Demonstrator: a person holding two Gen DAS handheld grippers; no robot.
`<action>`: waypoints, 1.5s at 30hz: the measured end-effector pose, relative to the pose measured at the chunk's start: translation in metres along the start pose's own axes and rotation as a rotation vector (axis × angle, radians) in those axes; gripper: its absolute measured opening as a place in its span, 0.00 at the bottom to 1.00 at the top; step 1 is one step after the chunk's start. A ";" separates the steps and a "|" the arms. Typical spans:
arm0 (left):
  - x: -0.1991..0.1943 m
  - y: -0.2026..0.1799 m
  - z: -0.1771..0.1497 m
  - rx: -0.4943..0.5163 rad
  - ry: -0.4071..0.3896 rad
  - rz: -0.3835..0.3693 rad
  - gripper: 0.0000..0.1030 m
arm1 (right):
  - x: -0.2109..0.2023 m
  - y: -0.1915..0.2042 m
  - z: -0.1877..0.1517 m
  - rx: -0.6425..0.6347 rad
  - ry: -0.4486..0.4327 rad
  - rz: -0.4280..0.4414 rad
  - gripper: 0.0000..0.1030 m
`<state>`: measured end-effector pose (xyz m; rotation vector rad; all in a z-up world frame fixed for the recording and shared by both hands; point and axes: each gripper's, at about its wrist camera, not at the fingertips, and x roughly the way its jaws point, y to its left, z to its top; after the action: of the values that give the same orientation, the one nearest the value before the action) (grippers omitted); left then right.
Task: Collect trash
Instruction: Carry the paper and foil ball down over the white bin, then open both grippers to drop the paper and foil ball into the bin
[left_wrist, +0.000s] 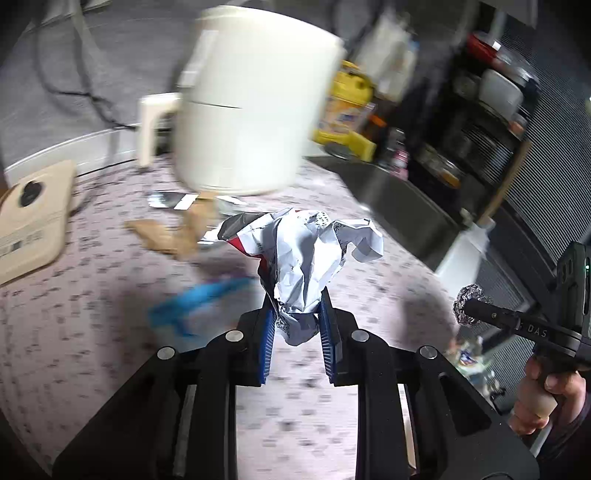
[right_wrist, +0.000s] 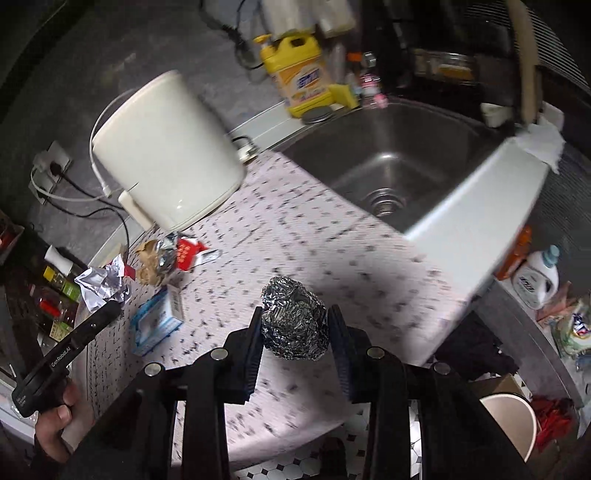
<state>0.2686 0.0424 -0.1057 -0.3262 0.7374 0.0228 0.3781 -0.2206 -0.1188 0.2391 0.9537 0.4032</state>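
We carry two pieces at once: left gripper (left_wrist: 298, 317) fingers clenched on crumpled wrapper (left_wrist: 306, 254), right gripper (right_wrist: 295, 330) fingers clamped on foil ball (right_wrist: 294, 323), both lifted above worktop (right_wrist: 314, 229). More scraps (right_wrist: 173, 254) lie beside white pot (right_wrist: 166, 147). Next, likely: bring both over bin (right_wrist: 511, 417) on floor, release.

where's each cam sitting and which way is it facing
Left wrist: rides the left gripper, looking across the speckled counter at its crumpled wrapper; right gripper and hand show.
Right wrist: rides the right gripper, facing the sink, gripping a foil ball.
Shared: white appliance, yellow bottle.
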 end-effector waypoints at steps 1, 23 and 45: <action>0.004 -0.014 -0.001 0.015 0.006 -0.017 0.21 | -0.007 -0.009 -0.001 0.011 -0.005 -0.009 0.33; 0.055 -0.240 -0.070 0.244 0.171 -0.252 0.21 | -0.115 -0.215 -0.094 0.263 0.009 -0.164 0.33; 0.104 -0.315 -0.194 0.273 0.433 -0.291 0.24 | -0.137 -0.318 -0.161 0.310 0.161 -0.212 0.66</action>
<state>0.2607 -0.3248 -0.2196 -0.1743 1.1012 -0.4322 0.2468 -0.5629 -0.2255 0.3873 1.1881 0.0781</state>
